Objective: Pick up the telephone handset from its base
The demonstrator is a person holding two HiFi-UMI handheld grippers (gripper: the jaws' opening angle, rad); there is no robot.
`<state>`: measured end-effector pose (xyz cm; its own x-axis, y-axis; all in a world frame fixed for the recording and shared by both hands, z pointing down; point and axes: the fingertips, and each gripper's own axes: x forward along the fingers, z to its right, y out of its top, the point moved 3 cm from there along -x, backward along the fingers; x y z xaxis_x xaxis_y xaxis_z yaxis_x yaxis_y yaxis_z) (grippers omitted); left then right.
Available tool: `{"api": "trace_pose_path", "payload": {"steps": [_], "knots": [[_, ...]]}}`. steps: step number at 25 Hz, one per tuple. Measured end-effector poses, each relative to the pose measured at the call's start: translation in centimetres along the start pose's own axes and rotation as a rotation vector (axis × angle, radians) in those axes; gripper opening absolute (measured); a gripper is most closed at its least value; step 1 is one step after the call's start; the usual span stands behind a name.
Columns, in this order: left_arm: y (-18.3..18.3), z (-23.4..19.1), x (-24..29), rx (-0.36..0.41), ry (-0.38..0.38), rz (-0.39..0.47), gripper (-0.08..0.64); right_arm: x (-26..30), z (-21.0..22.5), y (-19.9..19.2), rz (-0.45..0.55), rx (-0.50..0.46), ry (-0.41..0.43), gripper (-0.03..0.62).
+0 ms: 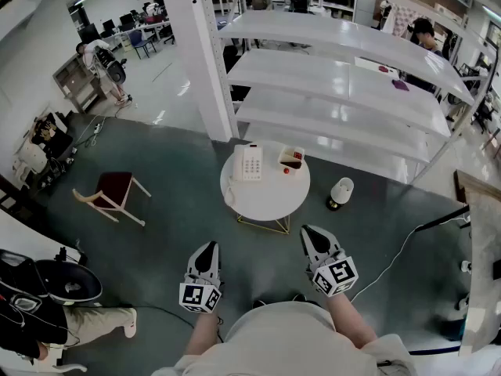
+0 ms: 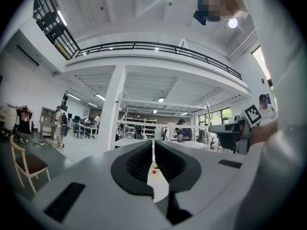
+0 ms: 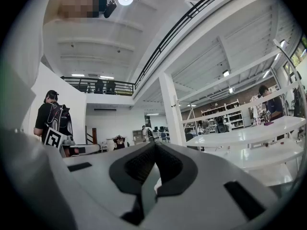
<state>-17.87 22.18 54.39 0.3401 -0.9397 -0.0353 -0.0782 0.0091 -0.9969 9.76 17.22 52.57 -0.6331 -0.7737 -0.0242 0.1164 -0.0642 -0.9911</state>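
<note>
The white telephone (image 1: 249,163) sits on a round white table (image 1: 266,198), with its handset (image 1: 237,165) lying in the cradle along the phone's left side. Both grippers hang level in front of the table, well short of it. My left gripper (image 1: 207,247) has its jaws together with nothing in them, and in the left gripper view (image 2: 153,145) the tips meet. My right gripper (image 1: 310,232) is also shut and empty, its tips meeting in the right gripper view (image 3: 154,147). Neither touches the phone.
A small box (image 1: 291,159) and a red ball (image 1: 286,171) share the table to the phone's right. A white shelving unit (image 1: 344,84) and a pillar (image 1: 205,53) stand behind it. A chair (image 1: 116,190) is at left, a white-and-black object (image 1: 340,192) on the floor at right.
</note>
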Motion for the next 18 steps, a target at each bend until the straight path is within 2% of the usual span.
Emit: {"api": "trace_pose_path", "payload": {"steps": [18], "knots": [[-0.52, -0.74, -0.32, -0.022, -0.013, -0.005, 0.028, 0.14, -1.05, -0.16, -0.014, -0.003, 0.004, 0.009]]}}
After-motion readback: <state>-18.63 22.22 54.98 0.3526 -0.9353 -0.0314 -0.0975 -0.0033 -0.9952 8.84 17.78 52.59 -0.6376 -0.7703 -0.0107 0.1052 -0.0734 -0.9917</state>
